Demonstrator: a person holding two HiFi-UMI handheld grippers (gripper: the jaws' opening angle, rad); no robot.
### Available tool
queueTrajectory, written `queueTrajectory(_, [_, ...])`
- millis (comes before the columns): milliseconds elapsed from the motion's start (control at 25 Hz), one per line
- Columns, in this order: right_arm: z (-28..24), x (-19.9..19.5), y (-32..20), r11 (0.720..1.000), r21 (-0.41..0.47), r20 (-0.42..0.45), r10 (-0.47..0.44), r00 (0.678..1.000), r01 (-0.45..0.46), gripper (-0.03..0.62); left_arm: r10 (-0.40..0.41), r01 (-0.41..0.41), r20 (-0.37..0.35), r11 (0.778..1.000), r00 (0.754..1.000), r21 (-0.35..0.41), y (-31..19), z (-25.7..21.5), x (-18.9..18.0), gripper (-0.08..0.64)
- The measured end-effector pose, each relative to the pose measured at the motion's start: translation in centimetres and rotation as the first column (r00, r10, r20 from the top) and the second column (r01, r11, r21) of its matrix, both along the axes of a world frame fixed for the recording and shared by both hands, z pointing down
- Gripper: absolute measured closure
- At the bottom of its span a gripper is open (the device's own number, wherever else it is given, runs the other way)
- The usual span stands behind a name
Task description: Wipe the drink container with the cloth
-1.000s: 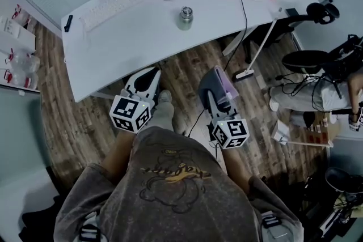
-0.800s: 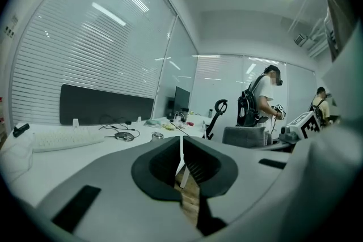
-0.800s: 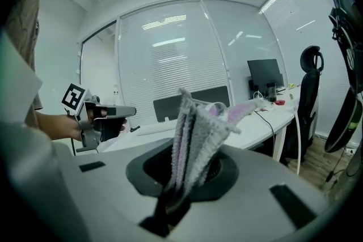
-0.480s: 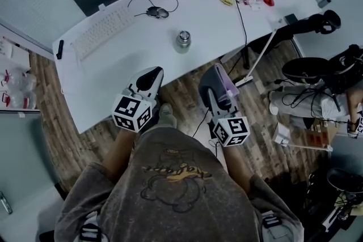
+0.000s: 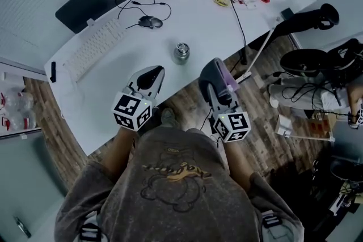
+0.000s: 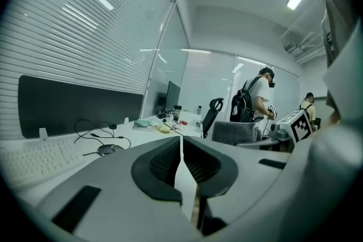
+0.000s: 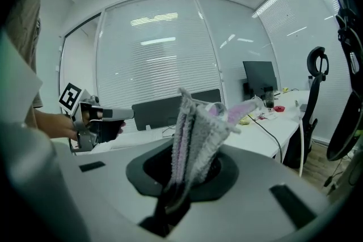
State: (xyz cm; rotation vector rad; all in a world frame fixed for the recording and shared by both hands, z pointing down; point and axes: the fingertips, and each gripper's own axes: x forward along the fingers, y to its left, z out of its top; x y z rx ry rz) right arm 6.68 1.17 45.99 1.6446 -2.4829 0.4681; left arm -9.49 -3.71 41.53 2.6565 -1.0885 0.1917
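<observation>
Approach step: right hand-held gripper [image 5: 213, 69] grasps the cloth [image 7: 195, 127], left hand-held gripper [image 5: 152, 72] clenched empty; next, probably, steadying the drink container [image 5: 181, 52].

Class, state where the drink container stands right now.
In the head view, the drink container stands near the desk's front edge, just beyond the left claw and right claw.

No words or numbers are showing clearly enough to read. The shirt [image 5: 170, 170] is carrying a printed drawing whose lettering is too small to make out. The left cube [image 5: 131, 111] and right cube [image 5: 232, 125] are showing only black-and-white square markers.
</observation>
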Motion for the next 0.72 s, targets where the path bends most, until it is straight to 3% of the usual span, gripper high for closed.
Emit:
queueTrajectory(280, [0.3, 0.3, -1.4, 0.999, -0.012, -0.019, 0.036, 0.999, -0.036, 0.535, 0.047, -0.047, -0.005, 0.999, 0.999, -0.015, -1.3, 0.5, 0.7, 0.529])
queueTrajectory(720, [0.8, 0.1, -3.3, 1.000, -0.023, -0.042, 0.012, 0.999, -0.013, 0.535, 0.034, -0.034, -0.004, 0.999, 0.999, -0.022, -3.1, 1.1, 1.0, 0.529])
